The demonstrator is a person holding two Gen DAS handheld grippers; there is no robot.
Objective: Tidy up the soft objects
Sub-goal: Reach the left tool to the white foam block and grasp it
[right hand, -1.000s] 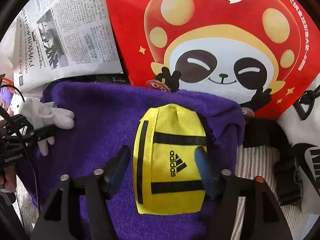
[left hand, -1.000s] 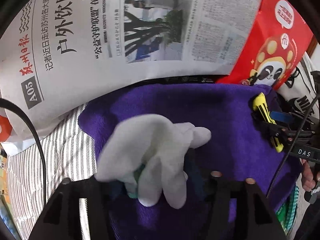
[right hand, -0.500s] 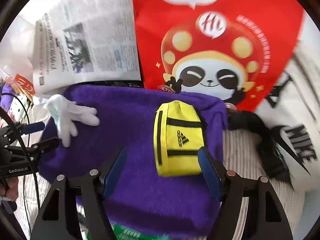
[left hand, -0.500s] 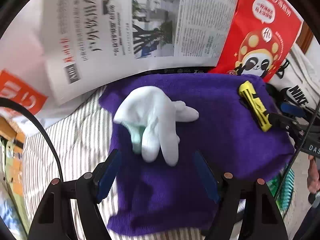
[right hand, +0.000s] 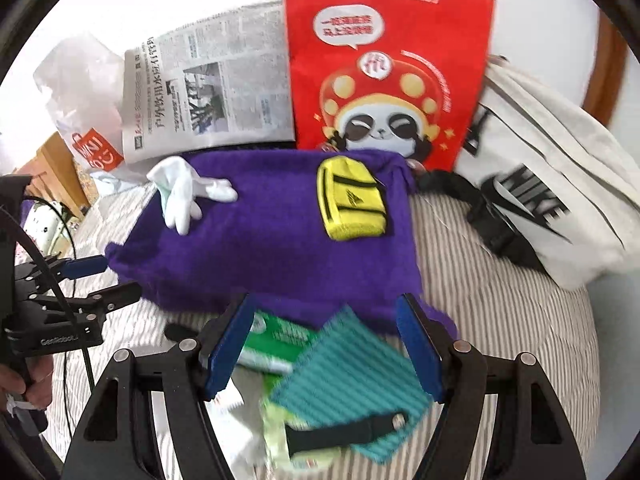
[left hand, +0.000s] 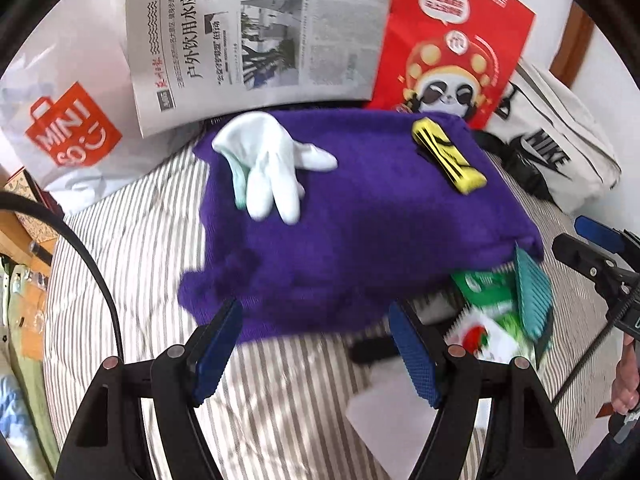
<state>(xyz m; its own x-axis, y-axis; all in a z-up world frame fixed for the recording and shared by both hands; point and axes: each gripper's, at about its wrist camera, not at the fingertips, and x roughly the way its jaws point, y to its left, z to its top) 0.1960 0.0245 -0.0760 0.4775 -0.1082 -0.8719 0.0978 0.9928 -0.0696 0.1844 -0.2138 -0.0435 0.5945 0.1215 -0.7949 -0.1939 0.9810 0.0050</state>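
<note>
Left view: left gripper (left hand: 316, 344) gapes wide, empty, near the towel (left hand: 360, 232); glove (left hand: 268, 160) lies far left on it, pouch (left hand: 448, 152) far right

Right view: right gripper (right hand: 324, 344) wide apart, empty, over a teal cloth (right hand: 352, 376)

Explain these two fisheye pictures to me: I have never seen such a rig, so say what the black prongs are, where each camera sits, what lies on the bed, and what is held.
There is no robot here. A person holds a two-finger gripper in each hand, and a camera on each looks out along its fingers. The black prongs with blue pads are those fingers.

One picture is from the left gripper, the other from the right gripper. Both are open and hold nothing.

On the striped bed lies a purple towel. On it rest a white glove and a yellow pouch. At the towel's near edge lie a teal cloth and a green packet. Behind stand a newspaper, a red bag and a white Nike bag.
</note>
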